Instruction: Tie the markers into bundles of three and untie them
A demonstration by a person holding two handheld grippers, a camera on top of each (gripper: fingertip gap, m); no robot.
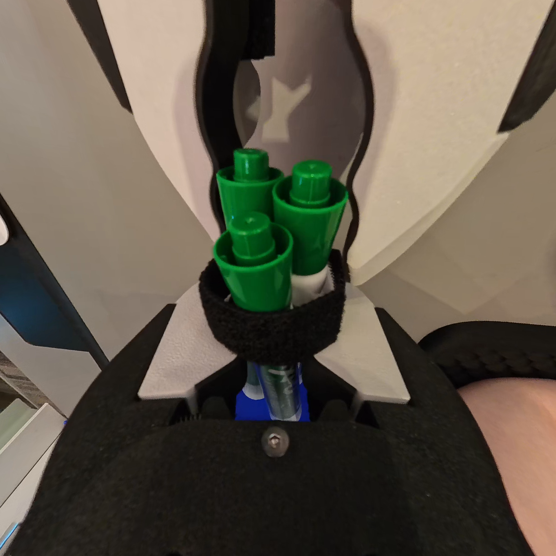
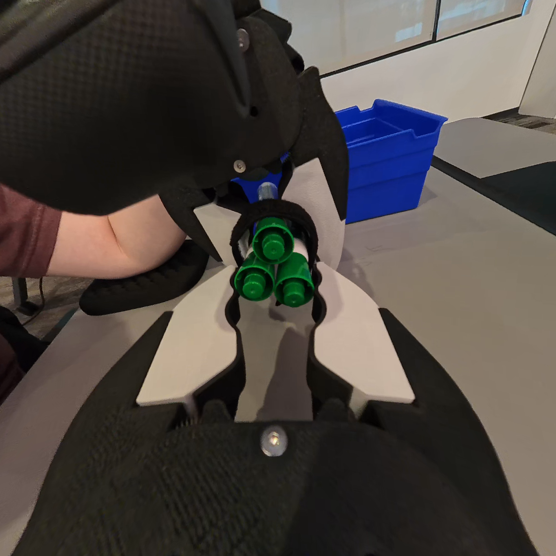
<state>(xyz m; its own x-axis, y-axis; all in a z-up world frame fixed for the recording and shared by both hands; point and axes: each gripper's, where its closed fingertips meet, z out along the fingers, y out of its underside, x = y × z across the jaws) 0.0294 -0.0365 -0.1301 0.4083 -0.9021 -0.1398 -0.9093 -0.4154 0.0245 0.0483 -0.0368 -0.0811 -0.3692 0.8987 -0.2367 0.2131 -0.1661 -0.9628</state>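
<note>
bundle: three green-capped markers (image 1: 264, 237), grouped caps-forward and ringed by a black strap (image 1: 270, 322), which is wrapped loosely around them just below the caps. the barrels are clamped low down between the fingers of the left gripper (image 1: 272, 388), near its base.

right gripper (image 2: 275, 296): seen opposite, with its fingers parted to either side of the two lower caps; contact with them cannot be told. a loose black strap end (image 1: 260, 28) is seen high up between its fingers in the left wrist view.

table (image 2: 451, 301): grey; the bundle is held above it.

forearm (image 2: 120, 240): bare, with a maroon sleeve (image 2: 24, 234), seen at left behind the left gripper.

bin (image 2: 391, 162): blue, set farther back on the table, well apart from the bundle.
</note>
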